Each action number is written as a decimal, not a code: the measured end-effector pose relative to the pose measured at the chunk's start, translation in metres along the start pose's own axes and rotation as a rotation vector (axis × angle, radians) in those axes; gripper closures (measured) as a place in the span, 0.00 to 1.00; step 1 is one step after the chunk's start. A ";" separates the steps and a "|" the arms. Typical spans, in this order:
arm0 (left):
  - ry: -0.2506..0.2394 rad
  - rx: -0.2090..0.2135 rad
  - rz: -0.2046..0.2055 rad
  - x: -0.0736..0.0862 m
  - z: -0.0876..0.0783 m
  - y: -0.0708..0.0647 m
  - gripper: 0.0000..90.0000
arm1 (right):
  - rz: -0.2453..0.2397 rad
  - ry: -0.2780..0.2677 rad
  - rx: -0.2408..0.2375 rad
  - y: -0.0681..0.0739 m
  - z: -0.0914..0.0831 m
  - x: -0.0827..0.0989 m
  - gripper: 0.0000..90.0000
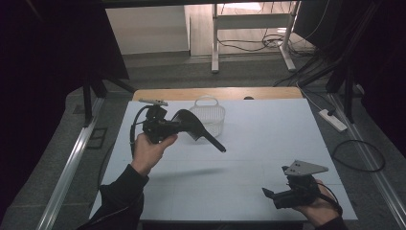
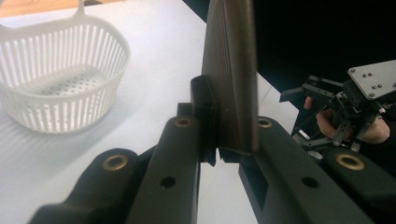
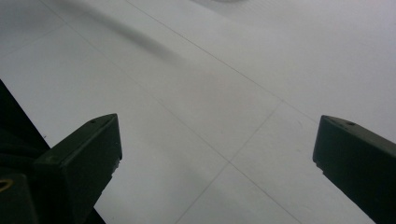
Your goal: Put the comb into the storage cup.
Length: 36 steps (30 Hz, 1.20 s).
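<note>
The right gripper (image 1: 269, 195) is nearest, low at the near right corner of the white table (image 1: 268, 139). Its jaws stand wide apart with nothing between them, so it looks free and ready to help. Under it there is only bare table top.

The left gripper (image 1: 178, 125) is up at the far left, lifted off the table. Its jaws are shut tight on a black dustpan (image 1: 191, 125), pinching the thin flat part. The long handle sticks out to the right and a bit down. I think it is held high so it can be carried without scraping.

Just behind the dustpan sits a white basket (image 1: 210, 115) with slits in its sides, and it is empty. The dustpan may be going in there.
</note>
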<state>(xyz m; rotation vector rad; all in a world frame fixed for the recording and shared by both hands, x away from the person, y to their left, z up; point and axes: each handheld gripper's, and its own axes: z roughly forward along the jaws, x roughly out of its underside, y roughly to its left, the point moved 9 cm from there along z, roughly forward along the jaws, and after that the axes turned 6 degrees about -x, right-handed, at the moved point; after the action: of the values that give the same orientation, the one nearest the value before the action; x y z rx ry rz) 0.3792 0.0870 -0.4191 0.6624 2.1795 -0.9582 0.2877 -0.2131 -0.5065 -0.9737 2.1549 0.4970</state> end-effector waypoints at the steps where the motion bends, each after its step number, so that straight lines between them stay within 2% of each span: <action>1: 0.001 -0.002 0.002 -0.001 -0.001 0.001 0.97 | 0.008 -0.001 0.002 -0.001 -0.001 0.001 0.02; 11: -0.004 -0.021 -0.014 -0.015 -0.003 0.011 0.97 | 0.040 0.018 0.024 -0.008 -0.009 0.015 0.01; 18: -0.010 -0.051 -0.013 -0.029 -0.005 0.017 0.97 | 0.076 0.014 0.044 -0.013 -0.017 0.021 0.00; 28: -0.018 -0.082 -0.022 -0.042 -0.008 0.028 0.97 | 0.106 -0.004 0.086 -0.019 -0.032 0.027 0.00; 36: -0.027 -0.105 -0.022 -0.052 -0.009 0.034 0.97 | 0.121 0.004 0.106 -0.022 -0.039 0.031 0.01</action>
<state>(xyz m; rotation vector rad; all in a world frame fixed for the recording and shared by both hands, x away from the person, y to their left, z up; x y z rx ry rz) 0.4322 0.1053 -0.3910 0.5739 2.2005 -0.8523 0.2725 -0.2652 -0.5045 -0.7903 2.2290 0.4339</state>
